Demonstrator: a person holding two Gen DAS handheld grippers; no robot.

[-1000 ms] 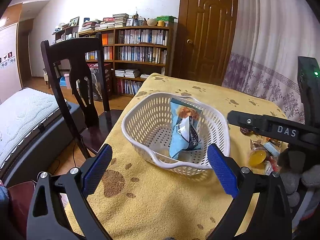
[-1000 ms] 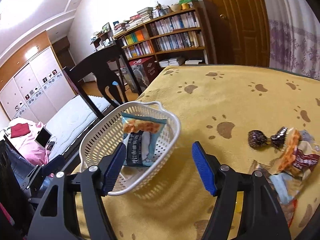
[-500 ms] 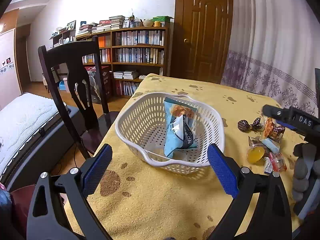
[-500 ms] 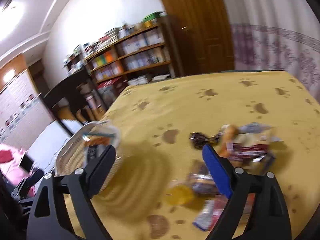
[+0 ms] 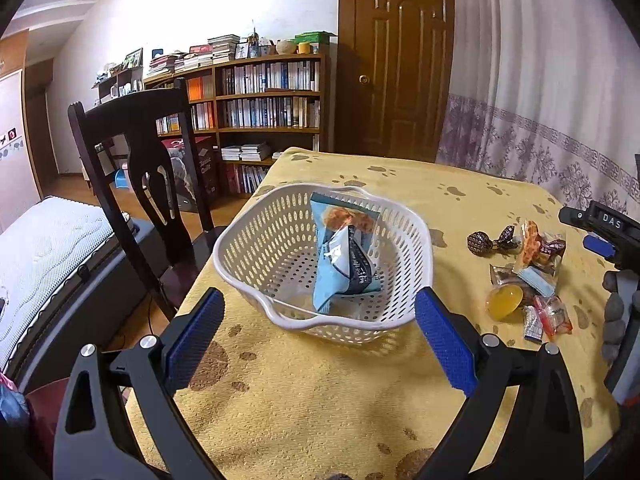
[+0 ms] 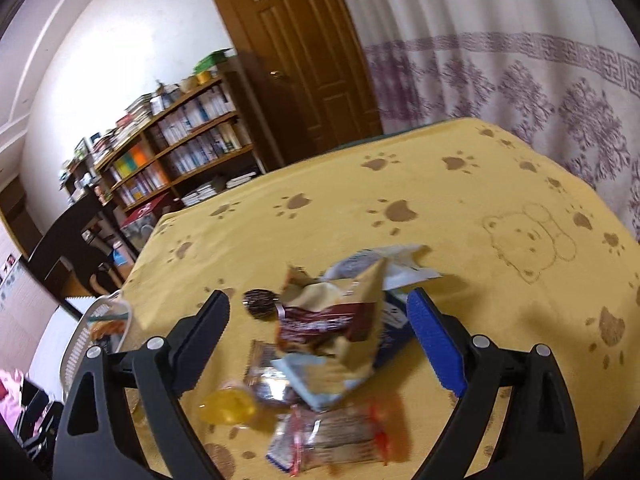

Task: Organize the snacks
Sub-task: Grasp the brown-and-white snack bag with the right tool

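A white perforated basket stands on the yellow paw-print tablecloth and holds one light blue snack packet. My left gripper is open, just short of the basket's near rim, with nothing between its fingers. Right of the basket lies a pile of wrapped snacks, among them a dark round candy and a yellow jelly cup. My right gripper is open and hovers over that pile, its fingers on either side of a brown and cream packet. The basket's edge shows at the left.
A dark wooden chair stands at the table's left edge, with a bed beyond it. A bookshelf and a brown door are behind the table. Curtains hang along the right side.
My right gripper has swung from the basket to the right and now hangs over the snack pile. The left gripper drew back slightly; the basket and its packet stayed put.
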